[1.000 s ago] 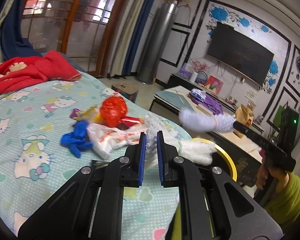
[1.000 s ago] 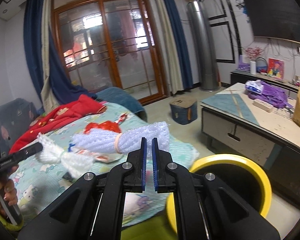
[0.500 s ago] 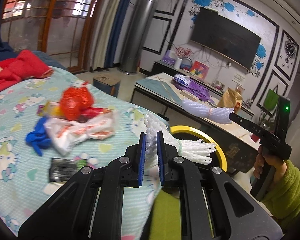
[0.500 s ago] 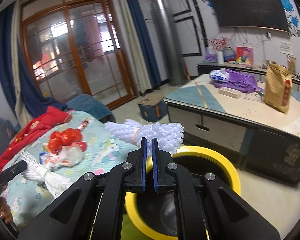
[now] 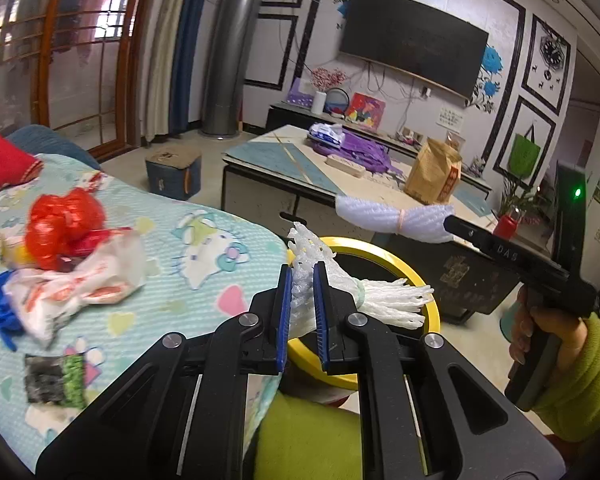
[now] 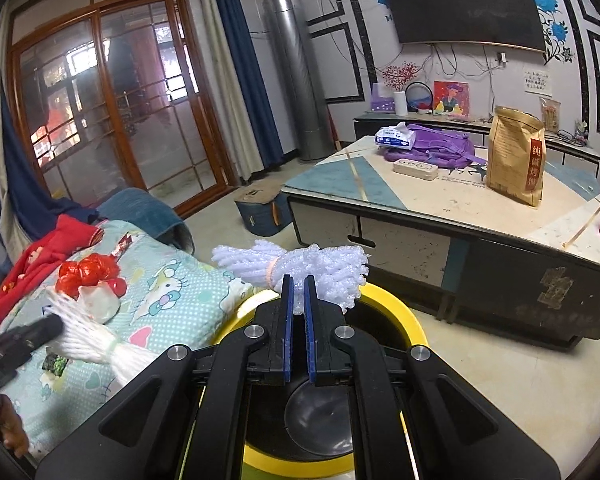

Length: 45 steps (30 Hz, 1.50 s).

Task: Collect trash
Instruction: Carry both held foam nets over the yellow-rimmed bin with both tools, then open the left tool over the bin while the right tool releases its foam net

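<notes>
While clamped, foam nets (image 6: 300, 268) above bin (image 6: 396, 316)

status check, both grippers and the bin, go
Left gripper shut on white foam net. Right gripper shut on lavender foam net, above yellow-rimmed bin. Bin mouth unobstructed. More trash on bed.

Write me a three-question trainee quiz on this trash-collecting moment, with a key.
1. True or false: both grippers are shut on foam net bundles.
2. Which bundle hangs over the yellow-rimmed bin: A the left gripper's, B the right gripper's?
3. Name one item on the bedspread.

Key
1. True: left gripper clamps the white foam net, right gripper the lilac foam net.
2. B.
3. The red plastic bag, for example.
</notes>
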Available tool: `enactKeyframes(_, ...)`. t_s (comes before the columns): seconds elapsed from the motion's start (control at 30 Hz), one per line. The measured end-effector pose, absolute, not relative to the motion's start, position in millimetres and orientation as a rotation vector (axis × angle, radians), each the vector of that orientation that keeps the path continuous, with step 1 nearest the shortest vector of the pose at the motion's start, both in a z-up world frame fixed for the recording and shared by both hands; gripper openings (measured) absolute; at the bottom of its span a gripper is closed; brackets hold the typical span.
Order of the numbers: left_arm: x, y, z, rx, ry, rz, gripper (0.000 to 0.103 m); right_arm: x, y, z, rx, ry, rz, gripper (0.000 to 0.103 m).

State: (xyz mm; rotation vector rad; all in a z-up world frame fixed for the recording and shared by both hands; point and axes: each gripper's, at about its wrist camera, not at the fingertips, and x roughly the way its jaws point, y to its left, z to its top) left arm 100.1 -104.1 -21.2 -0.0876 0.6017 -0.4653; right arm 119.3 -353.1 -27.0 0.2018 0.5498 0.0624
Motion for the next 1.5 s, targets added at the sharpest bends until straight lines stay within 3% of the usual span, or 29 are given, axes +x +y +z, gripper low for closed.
enactKeyframes(0.83,129,-184,-86,0.005,0.726,-0.654,0.008,154,-379,-80,0.297,0.777,-0.023,0.009)
enactKeyframes(0.9,131,-183,-89,-0.01,0.734,-0.662,0.018,155,-381,-82,0.308,0.785,-0.023,0.012)
enactKeyframes(0.93,132,-181,-90,-0.015,0.731,-0.655,0.031,156,-382,-83,0.312,0.79,-0.029,0.015)
enactKeyframes(0.97,132,-180,-90,-0.026,0.731,-0.656,0.041,156,-383,-84,0.316,0.793,-0.031,0.024)
enactKeyframes(1.0,134,-179,-90,-0.036,0.734,-0.659,0.044,156,-384,-85,0.326,0.794,-0.031,0.033)
enactKeyframes(1.1,135,-170,-90,-0.071,0.74,-0.646,0.063,155,-386,-85,0.331,0.789,-0.047,0.041)
enactKeyframes(1.17,135,-164,-88,-0.097,0.741,-0.639,0.085,153,-387,-84,0.333,0.781,-0.055,0.047)
enactKeyframes(1.23,134,-155,-84,-0.125,0.733,-0.622,0.092,152,-388,-82,0.334,0.772,-0.061,0.049)
enactKeyframes(1.4,130,-136,-73,-0.154,0.702,-0.562,0.092,149,-382,-76,0.315,0.743,-0.059,0.062)
enactKeyframes(1.5,126,-129,-65,-0.155,0.68,-0.532,0.092,147,-377,-71,0.299,0.723,-0.056,0.065)
